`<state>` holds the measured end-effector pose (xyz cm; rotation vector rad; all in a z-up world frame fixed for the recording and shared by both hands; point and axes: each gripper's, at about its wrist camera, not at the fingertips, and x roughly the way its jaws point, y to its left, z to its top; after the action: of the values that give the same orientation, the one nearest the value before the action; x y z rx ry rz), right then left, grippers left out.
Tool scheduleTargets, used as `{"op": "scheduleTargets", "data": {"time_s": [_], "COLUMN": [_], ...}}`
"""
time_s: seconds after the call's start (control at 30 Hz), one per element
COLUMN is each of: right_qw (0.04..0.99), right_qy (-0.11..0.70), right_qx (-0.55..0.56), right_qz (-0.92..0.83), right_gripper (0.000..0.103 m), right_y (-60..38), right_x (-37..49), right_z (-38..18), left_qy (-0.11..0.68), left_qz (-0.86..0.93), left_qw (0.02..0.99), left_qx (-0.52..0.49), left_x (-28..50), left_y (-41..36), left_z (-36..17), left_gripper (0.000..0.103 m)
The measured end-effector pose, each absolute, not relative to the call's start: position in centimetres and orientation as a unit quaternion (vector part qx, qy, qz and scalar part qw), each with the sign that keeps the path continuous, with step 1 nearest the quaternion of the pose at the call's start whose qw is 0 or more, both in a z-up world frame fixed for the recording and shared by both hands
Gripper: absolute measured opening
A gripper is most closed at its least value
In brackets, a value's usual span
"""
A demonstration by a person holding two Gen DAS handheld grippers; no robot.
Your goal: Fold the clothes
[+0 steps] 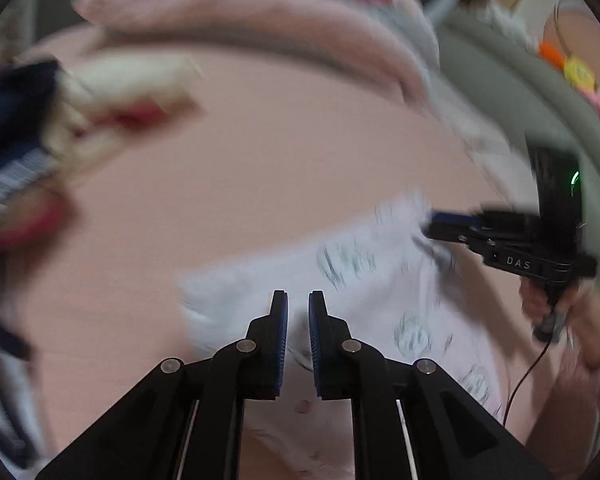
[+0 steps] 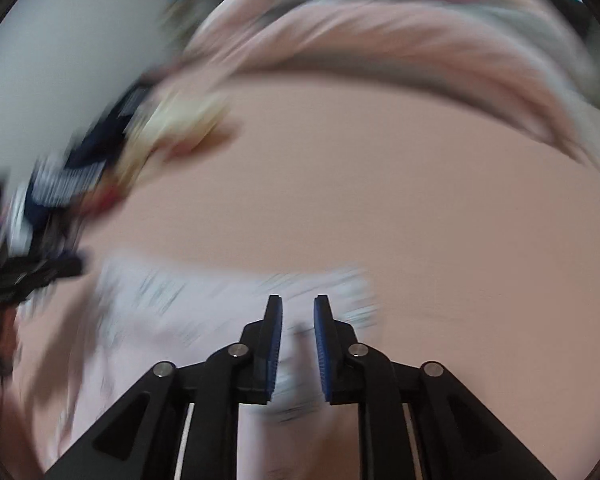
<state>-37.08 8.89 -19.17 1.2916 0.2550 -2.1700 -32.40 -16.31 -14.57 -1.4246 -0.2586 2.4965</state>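
Observation:
A white garment with dark printed figures lies on the pink bed sheet. My left gripper is over its near edge, fingers a small gap apart, with cloth showing between them. The right gripper shows in the left wrist view at the garment's right corner. In the right wrist view the same garment is blurred under my right gripper, whose fingers are a small gap apart with cloth between them. The left gripper shows at that view's left edge.
A rumpled pink and grey blanket lies along the far side of the bed. A pile of cream, red and navy striped clothes sits at the left, also in the right wrist view. Both views are motion-blurred.

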Motion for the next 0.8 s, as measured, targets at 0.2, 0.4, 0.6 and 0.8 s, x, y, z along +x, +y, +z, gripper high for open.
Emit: {"op": "scheduleTargets", "data": {"time_s": [0.2, 0.4, 0.6, 0.8], "right_qw": [0.249, 0.274, 0.258, 0.255], "right_qy": [0.117, 0.046, 0.081, 0.069], "right_qx": [0.478, 0.486, 0.513, 0.502], "right_qz": [-0.834, -0.829, -0.815, -0.824], "right_gripper": [0.011, 0.018, 0.013, 0.021], "right_y": [7.0, 7.9, 6.1, 8.6], "right_x": [-39.2, -39.8, -39.6, -33.4], "right_z": [-21.5, -20.3, -22.3, -19.6], "left_qy": [-0.118, -0.148, -0.030, -0.044], "left_qz": [0.872, 0.851, 0.864, 0.845], "left_qw": [0.025, 0.150, 0.016, 0.122], "left_qx": [-0.474, -0.482, -0.502, -0.518], "left_x": [-33.5, -32.8, -32.6, -27.5], "left_y": [-19.2, -18.2, -17.8, -14.3], "left_z": [-14.7, -13.5, -13.7, -12.3], "left_gripper": [0.007, 0.007, 0.003, 0.004]}}
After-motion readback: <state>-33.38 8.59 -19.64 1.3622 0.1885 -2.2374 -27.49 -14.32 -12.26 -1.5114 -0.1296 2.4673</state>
